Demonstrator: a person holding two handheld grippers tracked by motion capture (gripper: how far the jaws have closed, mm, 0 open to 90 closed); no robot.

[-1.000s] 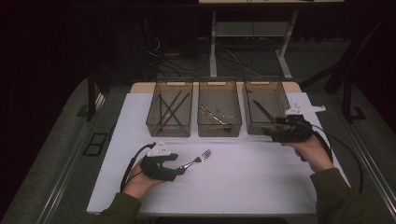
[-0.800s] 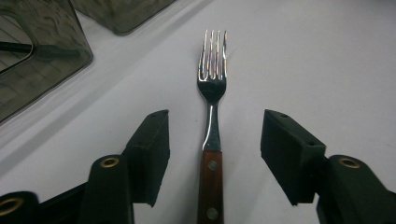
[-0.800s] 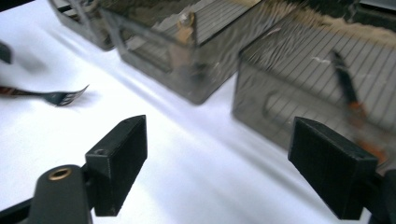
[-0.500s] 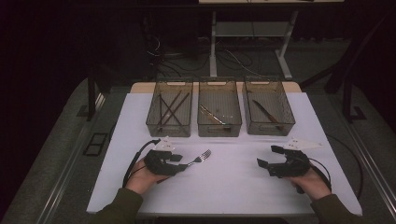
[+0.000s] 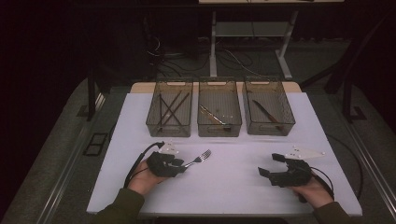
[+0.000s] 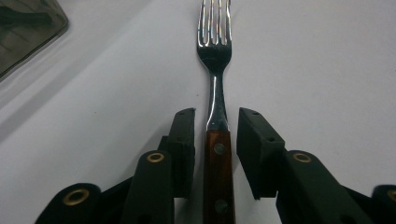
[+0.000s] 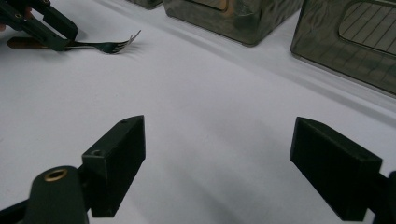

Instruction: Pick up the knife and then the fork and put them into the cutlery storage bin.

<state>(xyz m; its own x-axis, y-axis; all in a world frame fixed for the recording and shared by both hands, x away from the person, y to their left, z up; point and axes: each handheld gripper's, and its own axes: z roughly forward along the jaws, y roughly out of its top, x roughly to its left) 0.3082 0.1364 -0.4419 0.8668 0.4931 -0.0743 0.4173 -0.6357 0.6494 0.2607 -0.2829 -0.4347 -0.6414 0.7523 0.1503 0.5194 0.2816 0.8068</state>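
1. The fork [image 5: 198, 159] lies on the white table [image 5: 233, 196], on the near-left part of it, in front of the left bin [image 5: 169, 114] and the middle bin [image 5: 219, 112] but well apart from both

2. The left gripper [image 5: 180, 164] is right at the fork: in the left gripper view the wooden handle [image 6: 218, 177] runs straight up the middle between the two black jaws, and the steel neck and tines [image 6: 215, 23] carry on beyond the jaw tips

3. Those jaws stand a little apart; a thin gap shows on each side of the handle, so they bracket it and do not yet clamp it

4. The relation that matters is alignment: the fork's long axis lies along the left gripper's own line, handle toward the hand, tines pointing away and, in the high view, up and to the right toward the bins

5. With the handle already centred, the coming move probably needs only a squeeze, not a shift sideways; a grip this close to the handle's front end would leave the tine end leading

6. The right gripper [image 5: 270, 164] sits near the right front of the table, well apart from the fork, its jaws spread wide with nothing between them; in the right gripper view bare table shows in the gap

7. From that right gripper view the fork [image 7: 100, 45] lies far off at the upper left, side-on, so the left hand [image 5: 142, 179] is plainly the nearer one

8. The right bin [image 5: 268, 109] holds a dark knife-like piece, the left bin several crossed sticks; what lies in the middle bin looks like cutlery but is too small to tell
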